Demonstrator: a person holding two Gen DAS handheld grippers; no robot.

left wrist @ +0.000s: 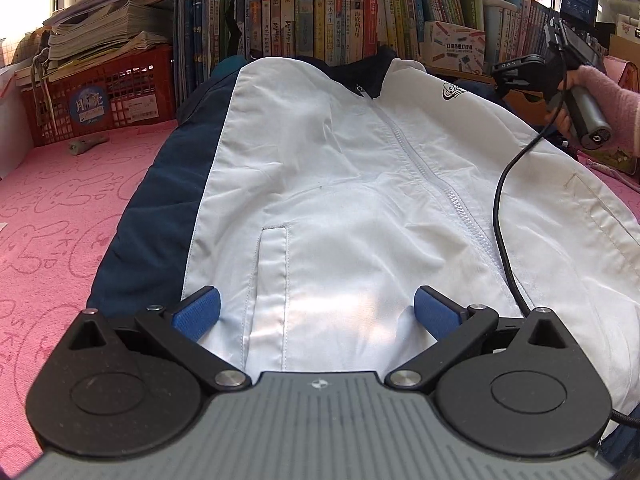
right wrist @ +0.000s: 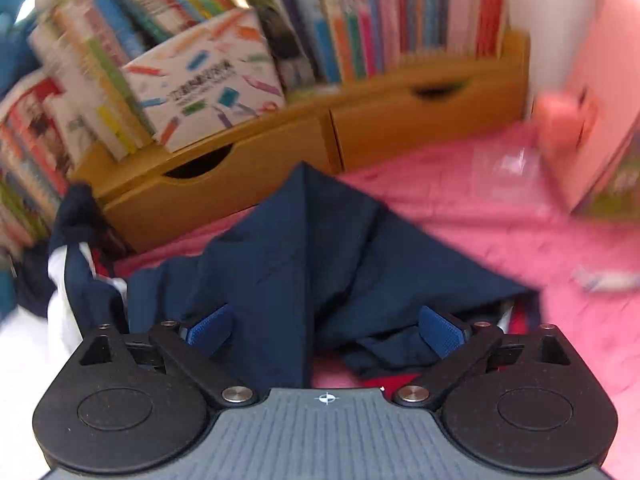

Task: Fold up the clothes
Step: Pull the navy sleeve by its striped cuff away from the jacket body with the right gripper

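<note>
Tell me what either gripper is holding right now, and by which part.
Nothing is held. The left gripper stands open over the white jacket near its hem. The right gripper is open too, with the navy sleeve lying loose between its fingers.

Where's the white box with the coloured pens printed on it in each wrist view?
Left wrist: box, upper right, on the wooden shelf among the books.
Right wrist: box, upper left, tilted, above a drawer.
Shared landmark: the jacket on the pink cloth.
</note>
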